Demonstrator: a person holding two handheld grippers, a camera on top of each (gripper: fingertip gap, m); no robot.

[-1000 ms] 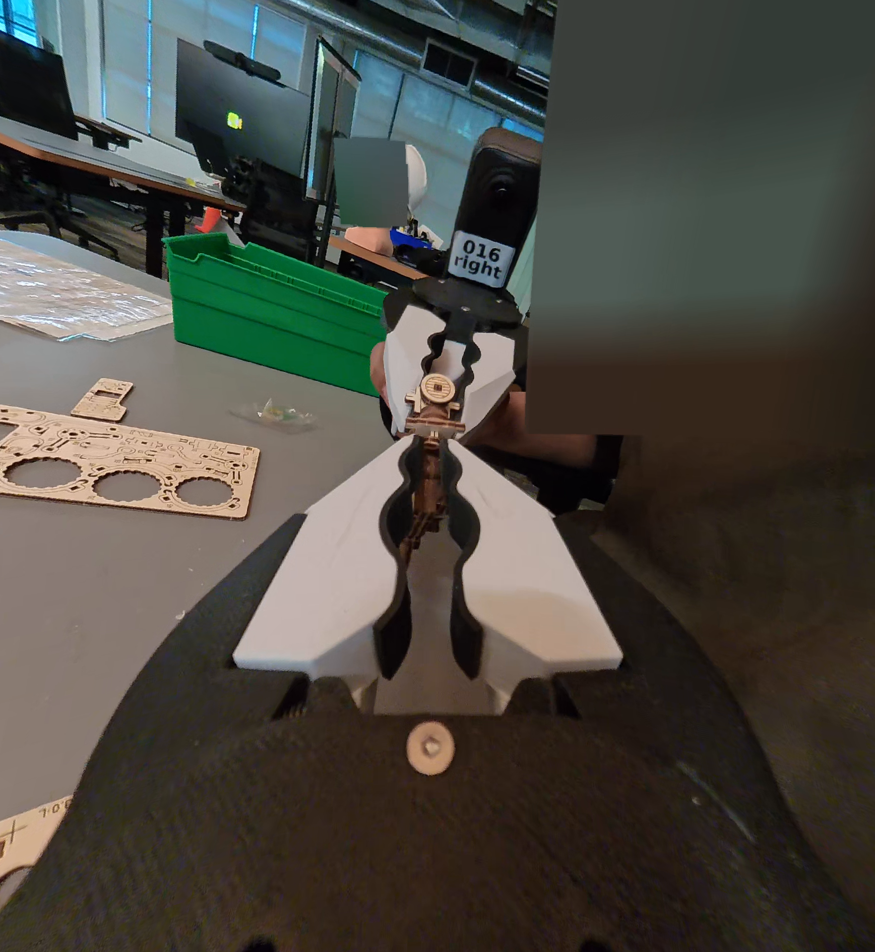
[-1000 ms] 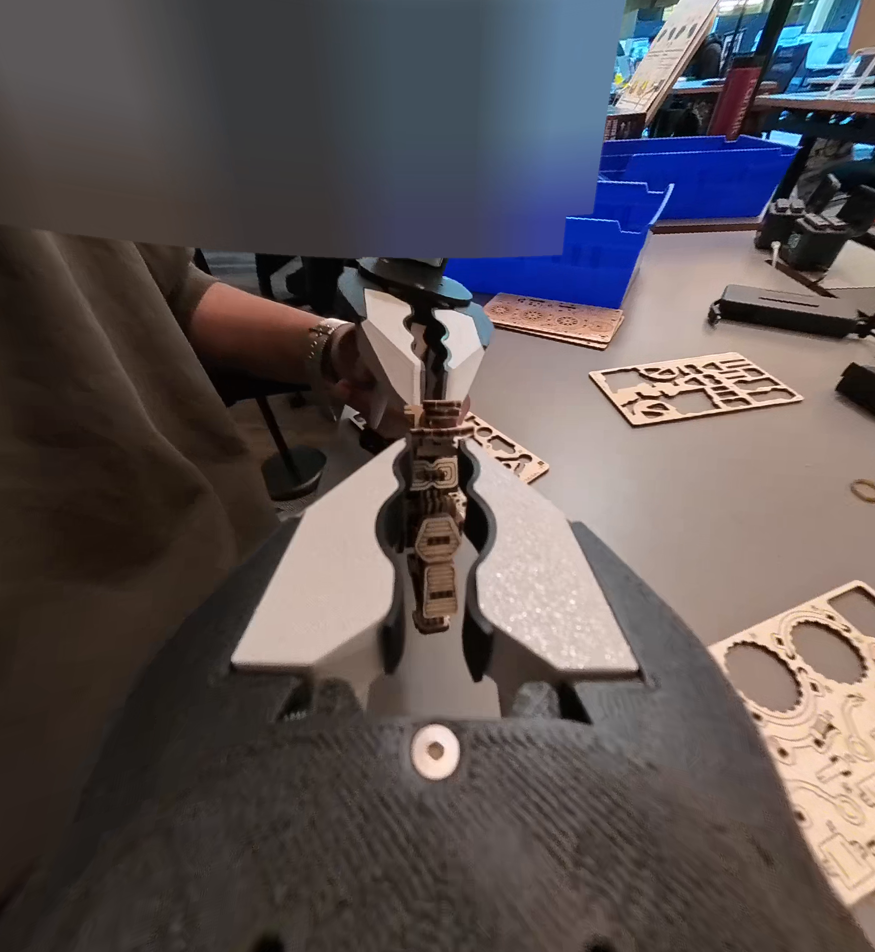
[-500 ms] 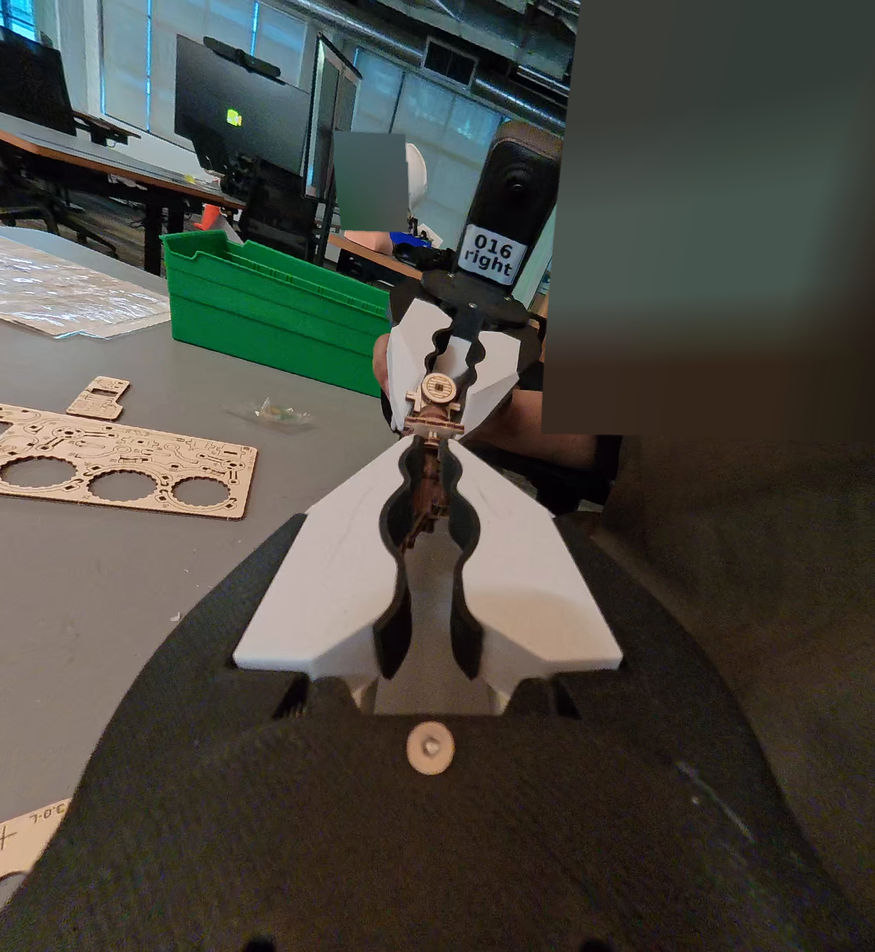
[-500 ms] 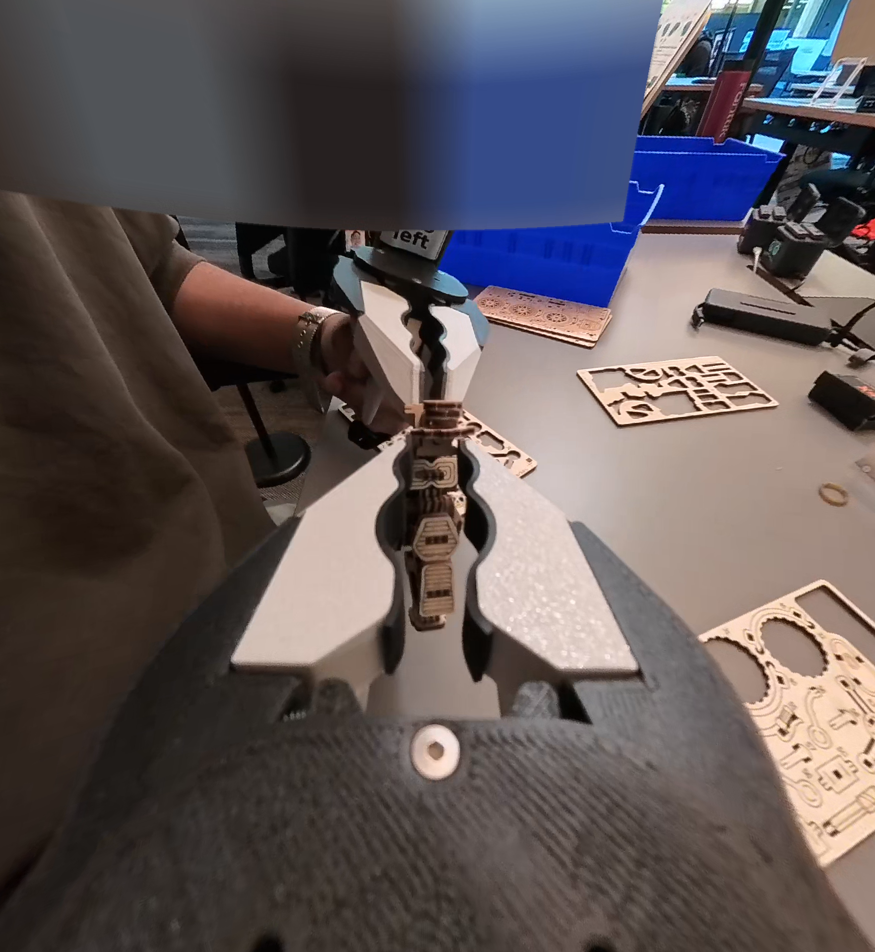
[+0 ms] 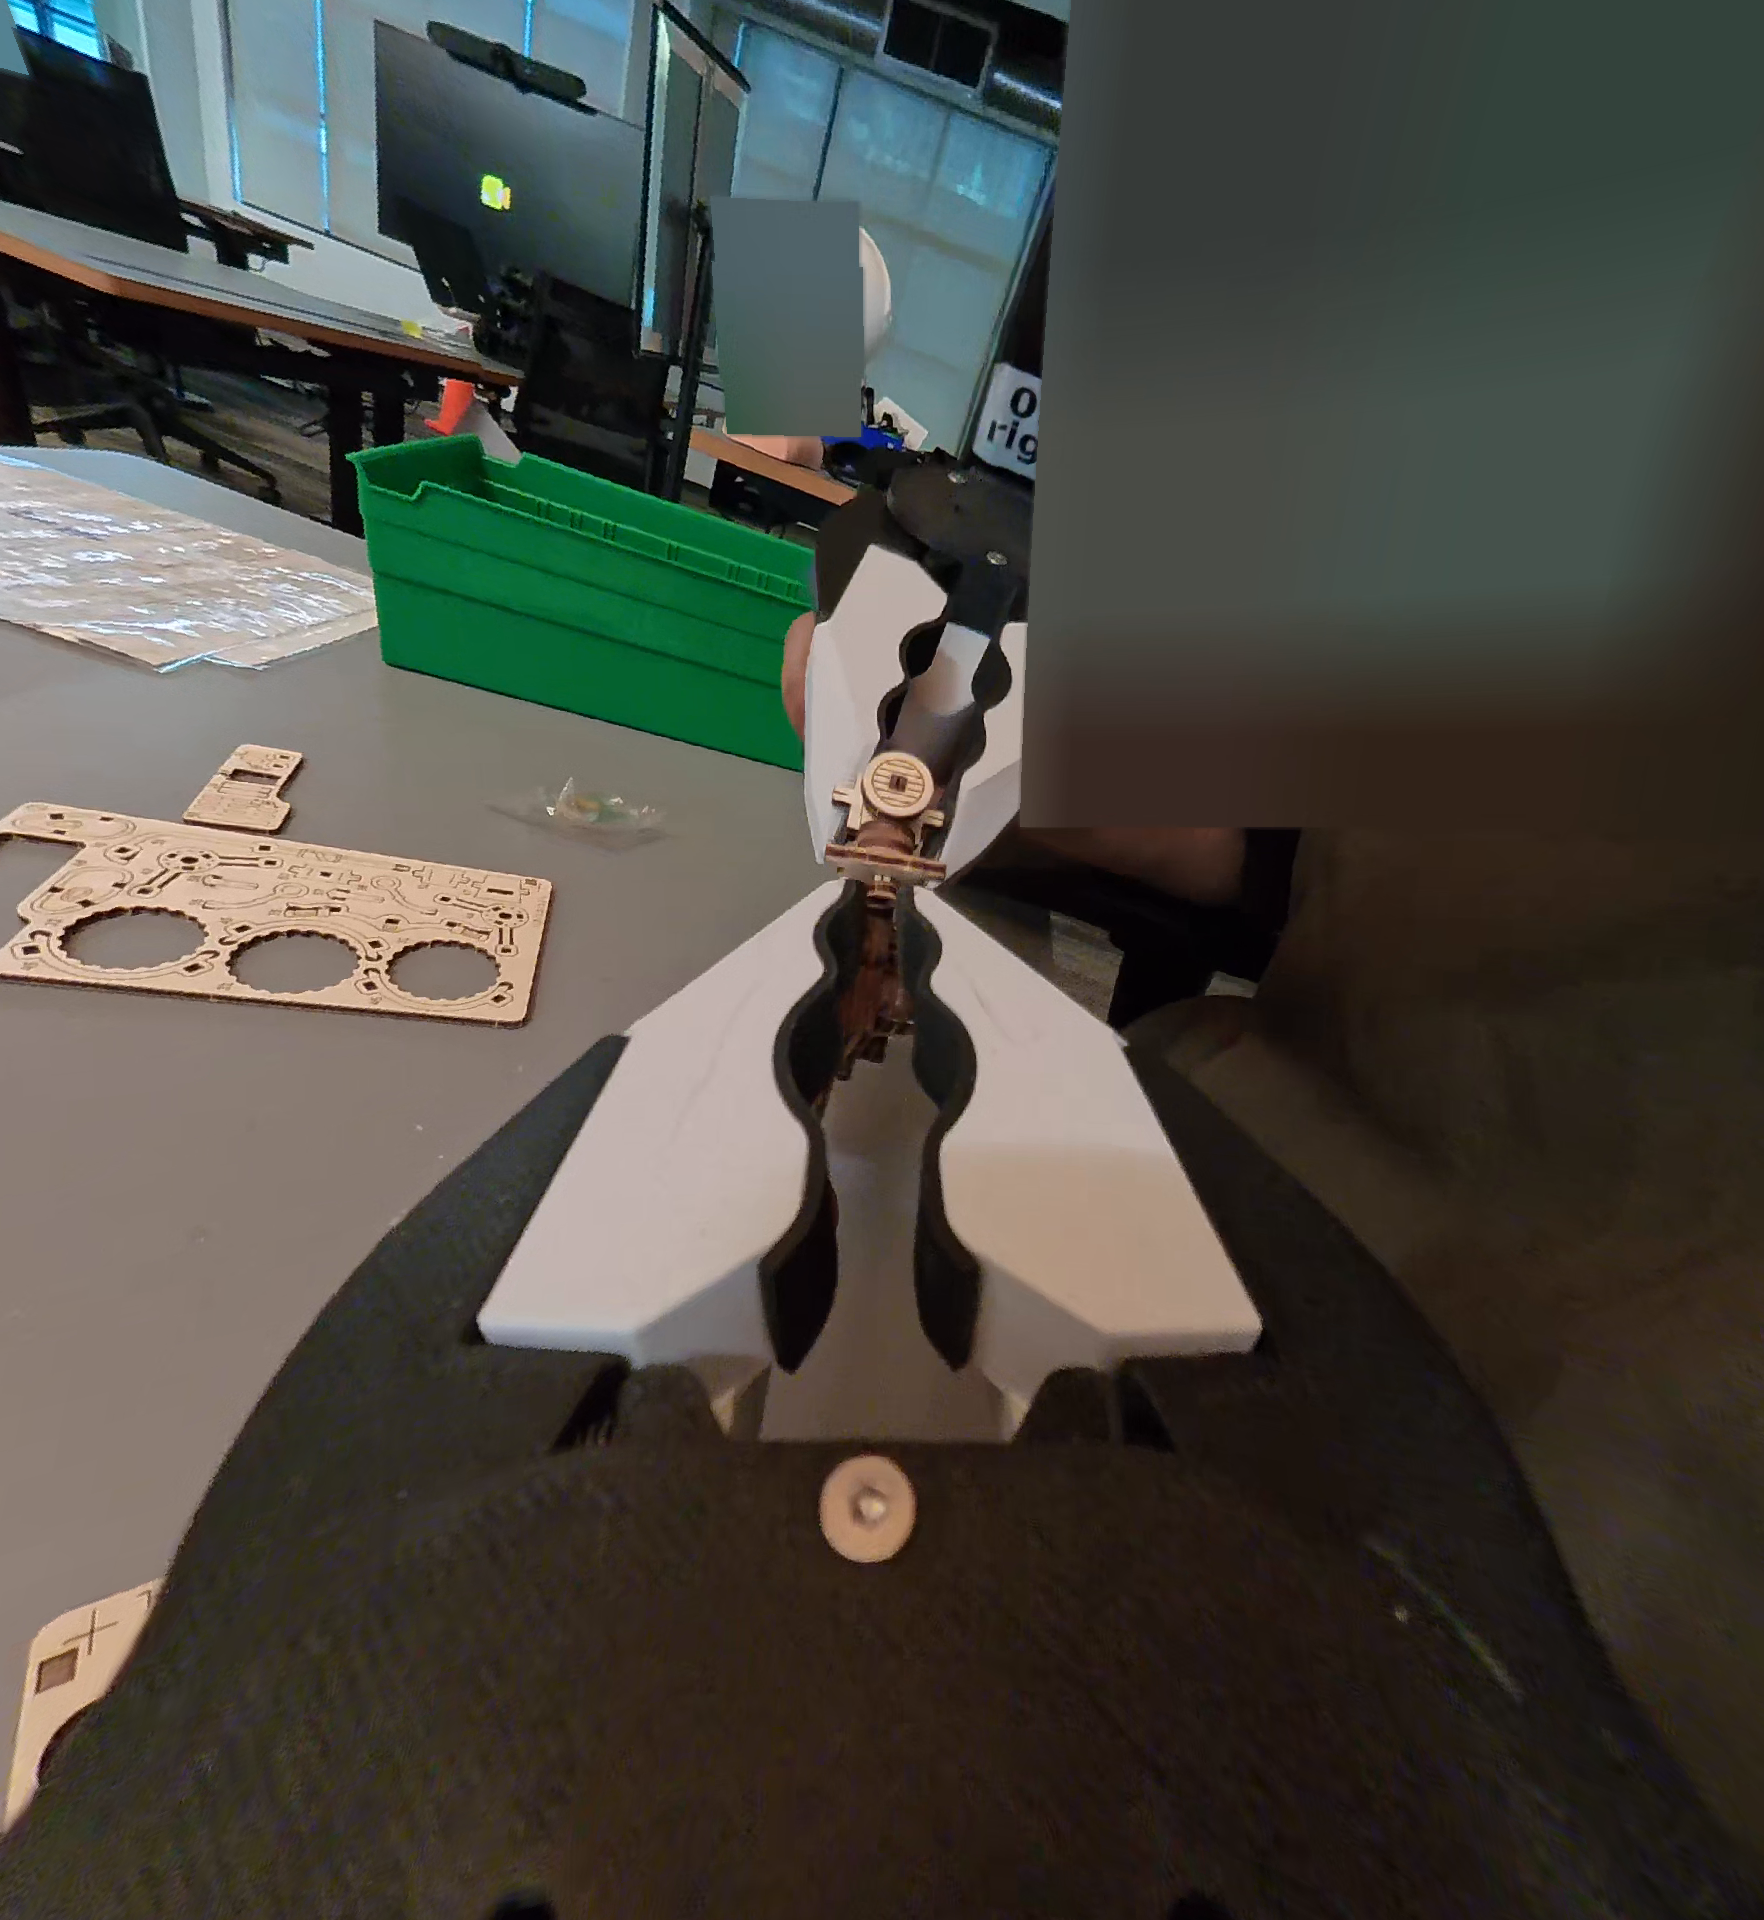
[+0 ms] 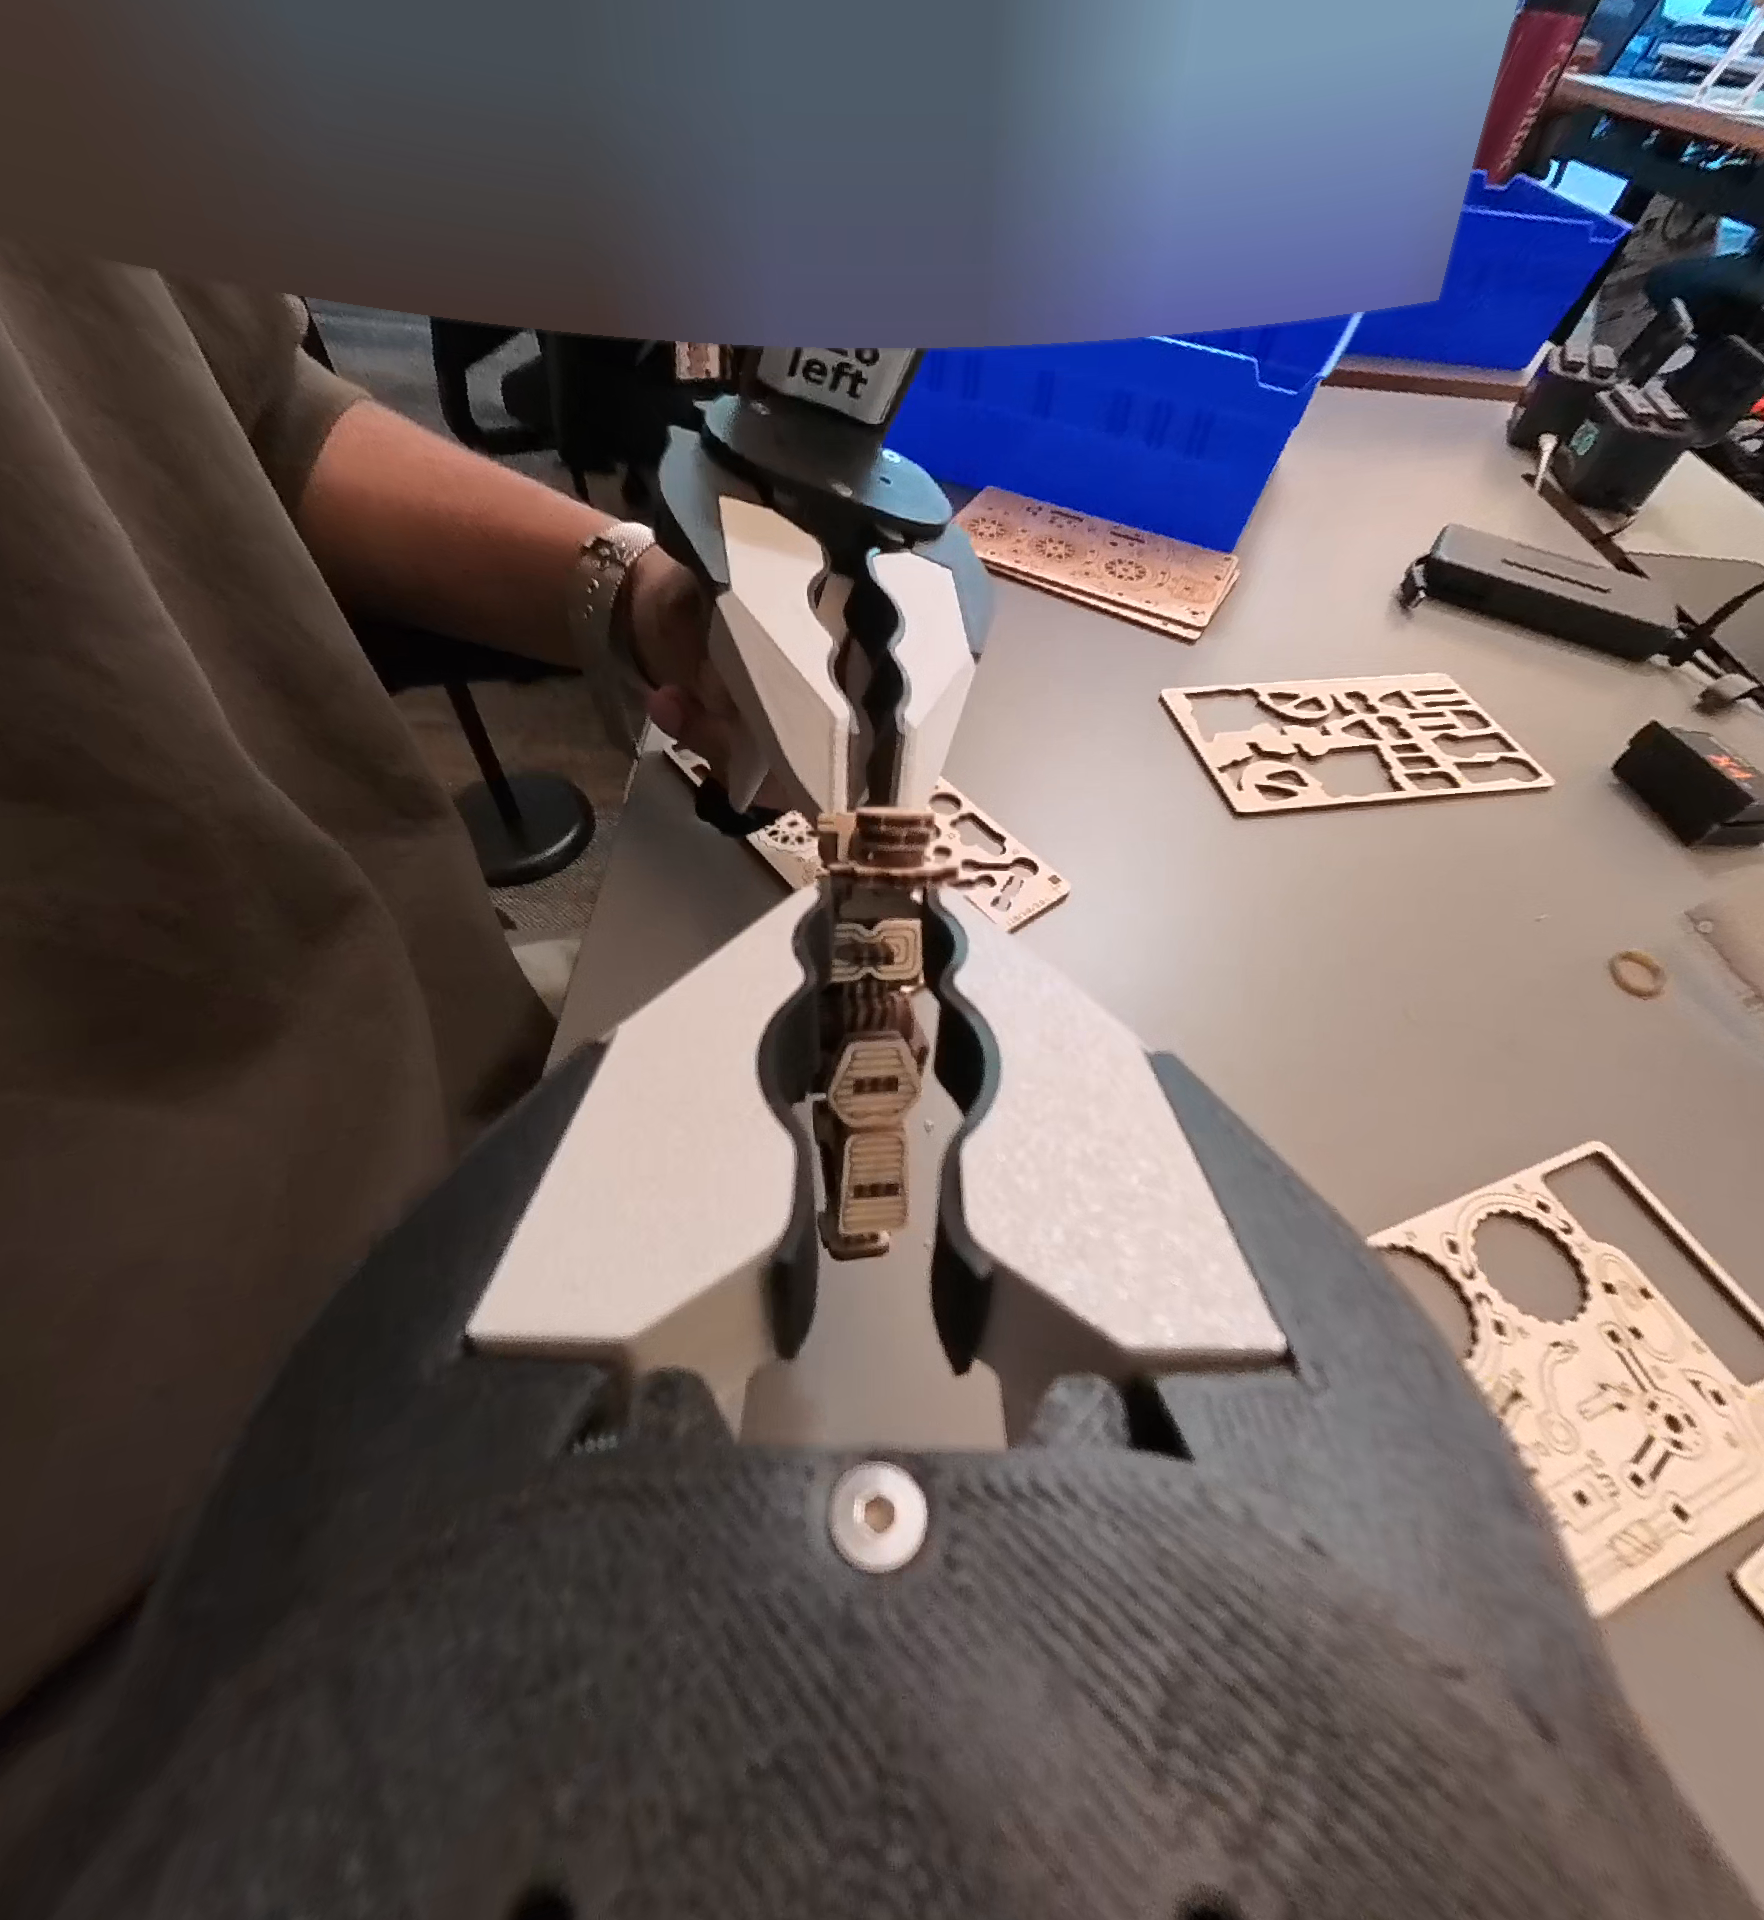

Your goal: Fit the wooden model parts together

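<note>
At frame centre, the left gripper (image 5: pixel 873 914) and right gripper (image 6: pixel 873 904) each pinch one end of the small layered pale wooden model assembly (image 6: pixel 873 1091) in their jaws, above the grey surface (image 5: pixel 234 1143). Pressing straight along its axis, without twisting, should seat the parts best.

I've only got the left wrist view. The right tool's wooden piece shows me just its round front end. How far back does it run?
Observer: In the right wrist view, the long pale wooden model section runs well back between the fingers of the right tool, past their midpoint.
Operator: Any loose bits on the table on that side?
Observer: A small tan ring lies alone on the grey table, toward the right of that view.
Operator: More part sheets?
Observer: A stack of flat wooden sheets lies in front of a blue plastic bin.
</note>
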